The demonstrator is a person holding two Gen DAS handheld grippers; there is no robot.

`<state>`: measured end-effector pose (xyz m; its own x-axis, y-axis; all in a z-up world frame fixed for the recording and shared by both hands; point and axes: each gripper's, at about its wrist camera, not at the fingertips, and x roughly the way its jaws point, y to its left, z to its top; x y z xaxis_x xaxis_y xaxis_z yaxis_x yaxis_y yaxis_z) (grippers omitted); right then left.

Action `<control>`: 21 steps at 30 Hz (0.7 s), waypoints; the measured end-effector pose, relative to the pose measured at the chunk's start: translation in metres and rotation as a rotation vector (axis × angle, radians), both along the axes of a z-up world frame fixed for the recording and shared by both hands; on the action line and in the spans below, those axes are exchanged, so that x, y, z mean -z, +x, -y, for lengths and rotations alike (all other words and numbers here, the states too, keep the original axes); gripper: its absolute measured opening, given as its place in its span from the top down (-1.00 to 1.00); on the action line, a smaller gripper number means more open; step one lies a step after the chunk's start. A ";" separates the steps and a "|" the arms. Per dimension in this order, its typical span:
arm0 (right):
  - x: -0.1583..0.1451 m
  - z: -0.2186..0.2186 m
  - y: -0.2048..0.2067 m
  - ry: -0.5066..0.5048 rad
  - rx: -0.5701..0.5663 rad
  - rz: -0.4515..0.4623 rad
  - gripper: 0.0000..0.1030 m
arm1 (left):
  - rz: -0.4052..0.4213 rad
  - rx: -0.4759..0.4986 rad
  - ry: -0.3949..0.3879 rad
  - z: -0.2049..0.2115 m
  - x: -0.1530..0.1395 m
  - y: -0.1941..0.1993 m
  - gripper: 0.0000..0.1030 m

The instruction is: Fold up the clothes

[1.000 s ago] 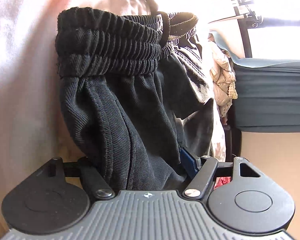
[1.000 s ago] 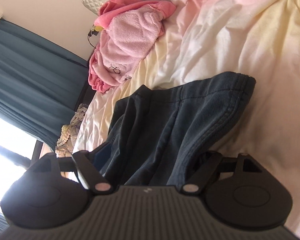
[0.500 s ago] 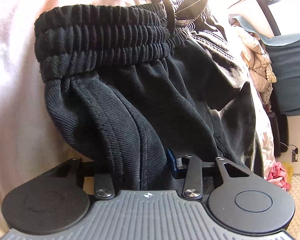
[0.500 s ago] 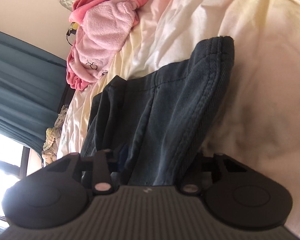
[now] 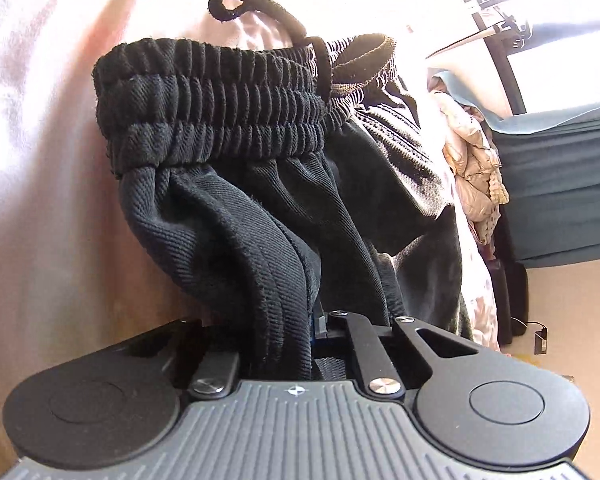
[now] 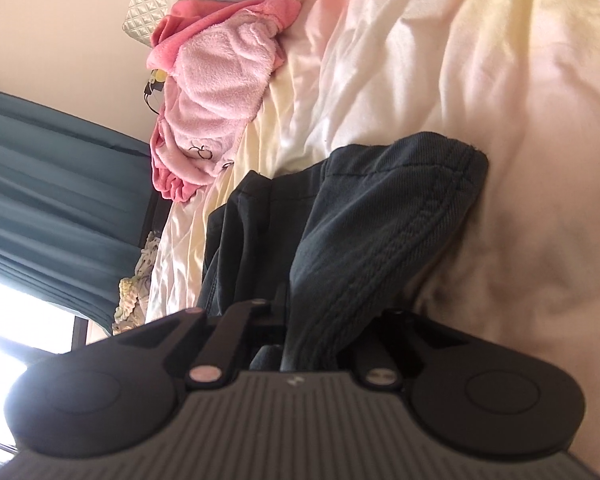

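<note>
Black shorts [image 5: 260, 216] with a ribbed elastic waistband [image 5: 208, 108] and a looped drawstring [image 5: 256, 8] lie bunched on the pale bed sheet [image 5: 40, 160]. In the left wrist view, my left gripper [image 5: 284, 332] has a seamed fold below the waistband pinched between its jaws, which are still closing. In the right wrist view the same dark shorts [image 6: 380, 216] show a stitched hem edge. My right gripper [image 6: 312, 332] is closing its last bit on that hem, with cloth squeezed between the jaws. Fabric hides both sets of fingertips.
A pink fleece garment [image 6: 216, 92] lies further up the cream sheet [image 6: 480, 60] near a quilted cushion [image 6: 148, 16]. Teal curtains [image 6: 52, 184] and a bright window border the bed. A pile of pale clothes [image 5: 476, 176] sits at the bed's edge.
Both grippers went from wide open around the cloth to closed on it. The fabric has gathered into narrow folds between the jaws, and both views have tilted slightly.
</note>
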<state>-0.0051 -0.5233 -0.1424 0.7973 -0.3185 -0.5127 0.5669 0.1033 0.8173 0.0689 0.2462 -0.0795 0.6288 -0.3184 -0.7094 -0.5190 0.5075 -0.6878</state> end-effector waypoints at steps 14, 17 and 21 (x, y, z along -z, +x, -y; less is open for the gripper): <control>0.005 0.010 -0.008 -0.038 0.080 0.067 0.92 | 0.132 -0.007 0.080 0.006 -0.026 -0.011 0.84; -0.012 0.001 -0.021 -0.065 0.100 0.089 0.92 | 0.190 -0.017 0.056 0.003 -0.045 -0.029 0.85; -0.044 -0.011 -0.040 -0.165 0.133 0.137 0.92 | 0.254 -0.034 0.023 -0.004 -0.079 -0.053 0.86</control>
<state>-0.0453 -0.5125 -0.0984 0.8011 -0.4961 -0.3350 0.4695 0.1734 0.8658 0.0157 0.2501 -0.0010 0.7977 -0.2799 -0.5342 -0.3481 0.5097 -0.7868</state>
